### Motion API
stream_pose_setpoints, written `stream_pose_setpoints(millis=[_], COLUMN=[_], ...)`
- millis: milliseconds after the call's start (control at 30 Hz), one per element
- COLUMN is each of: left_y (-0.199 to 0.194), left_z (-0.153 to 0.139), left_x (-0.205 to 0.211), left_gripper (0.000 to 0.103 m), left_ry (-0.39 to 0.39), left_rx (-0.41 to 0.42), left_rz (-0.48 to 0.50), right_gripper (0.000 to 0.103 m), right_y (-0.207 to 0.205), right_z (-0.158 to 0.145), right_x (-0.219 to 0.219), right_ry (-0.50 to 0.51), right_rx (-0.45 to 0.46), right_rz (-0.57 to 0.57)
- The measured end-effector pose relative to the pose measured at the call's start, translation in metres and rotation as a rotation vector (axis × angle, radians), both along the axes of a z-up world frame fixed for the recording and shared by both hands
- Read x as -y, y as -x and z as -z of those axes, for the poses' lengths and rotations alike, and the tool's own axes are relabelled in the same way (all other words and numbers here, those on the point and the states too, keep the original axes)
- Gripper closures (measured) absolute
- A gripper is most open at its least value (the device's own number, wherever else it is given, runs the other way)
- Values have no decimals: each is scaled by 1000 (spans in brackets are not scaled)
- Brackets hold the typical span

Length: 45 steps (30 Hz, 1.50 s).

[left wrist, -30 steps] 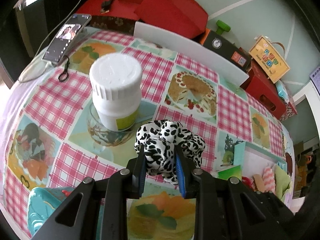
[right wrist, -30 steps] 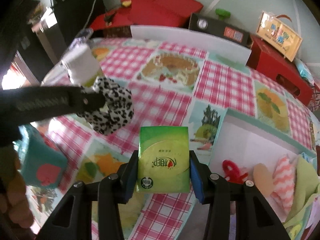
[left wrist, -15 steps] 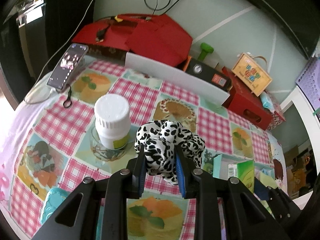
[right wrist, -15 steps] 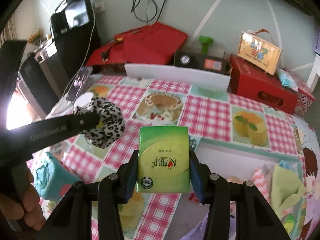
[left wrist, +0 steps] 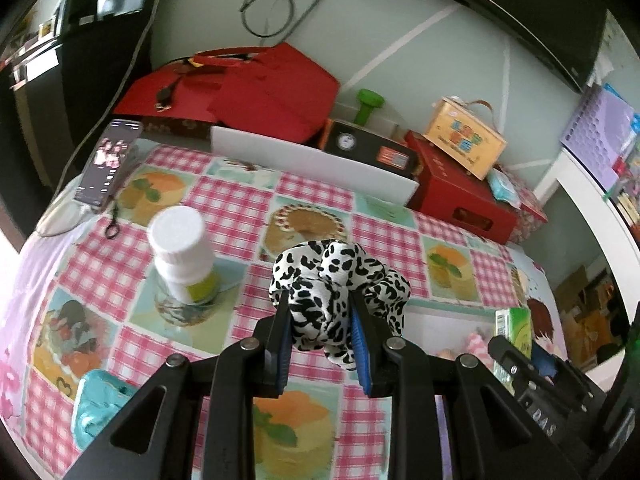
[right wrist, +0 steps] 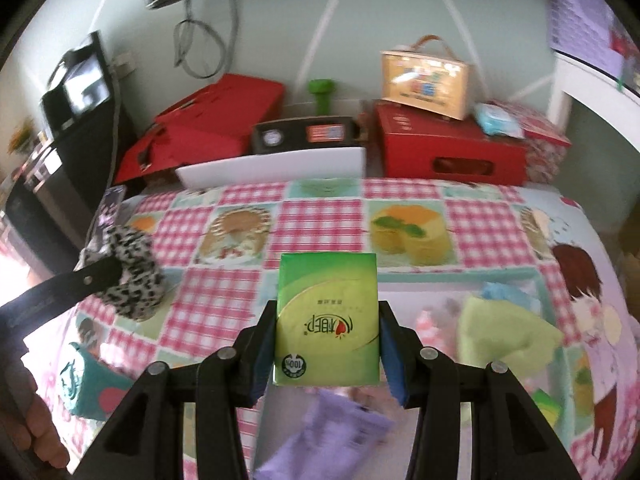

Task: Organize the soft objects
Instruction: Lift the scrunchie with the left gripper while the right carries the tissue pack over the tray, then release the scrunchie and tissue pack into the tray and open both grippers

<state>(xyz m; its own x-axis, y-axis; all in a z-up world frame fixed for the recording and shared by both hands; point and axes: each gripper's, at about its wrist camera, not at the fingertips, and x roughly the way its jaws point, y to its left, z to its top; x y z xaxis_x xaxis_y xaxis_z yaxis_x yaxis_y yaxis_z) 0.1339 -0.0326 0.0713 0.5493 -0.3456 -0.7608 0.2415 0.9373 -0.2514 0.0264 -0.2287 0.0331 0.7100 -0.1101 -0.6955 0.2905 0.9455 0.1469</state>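
Both grippers loaded above the table.
Left gripper [left wrist: 322, 334] pinches the squashy scrunchie [left wrist: 338, 276] mid-bunch; right gripper [right wrist: 326, 346] clamps the light tissue pack [right wrist: 327, 320] by its edges.

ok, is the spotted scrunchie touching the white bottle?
Apart. In the left wrist view the left gripper holds the scrunchie clamped between its pads, lifted off the table, and checked tablecloth shows between it and the white bottle.

Green tissue pack [right wrist: 327, 320] bears a "100%" seal.
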Motion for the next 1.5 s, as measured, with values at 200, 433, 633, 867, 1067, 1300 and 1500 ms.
stream_pose_setpoints(millis=[200,433,633,867,1067,1300,1500], left_y=[12,27,35,27,20,17,23], left_z=[7,30,50,64,71,78,72], left_x=[35,85,114,125,121,116,104], left_gripper=[76,76,76,75,75,62,44], left_ry=[0,-9,-55,-63,-63,-75,-77], left_rx=[-31,-112,-135,-135,-135,-170,-163], left_rz=[115,268,331,326,295,276,252], right_gripper=[53,53,53,53,53,53,46], right_y=[21,41,53,51,53,51,49], right_z=[7,21,34,48,54,68,76], right_x=[39,71,89,80,74,70,65], right_ry=[-25,-69,-100,-131,-125,-119,-102], right_rx=[-26,-66,-110,-160,-186,-235,-267], right_rz=[123,212,263,208,193,180,174])
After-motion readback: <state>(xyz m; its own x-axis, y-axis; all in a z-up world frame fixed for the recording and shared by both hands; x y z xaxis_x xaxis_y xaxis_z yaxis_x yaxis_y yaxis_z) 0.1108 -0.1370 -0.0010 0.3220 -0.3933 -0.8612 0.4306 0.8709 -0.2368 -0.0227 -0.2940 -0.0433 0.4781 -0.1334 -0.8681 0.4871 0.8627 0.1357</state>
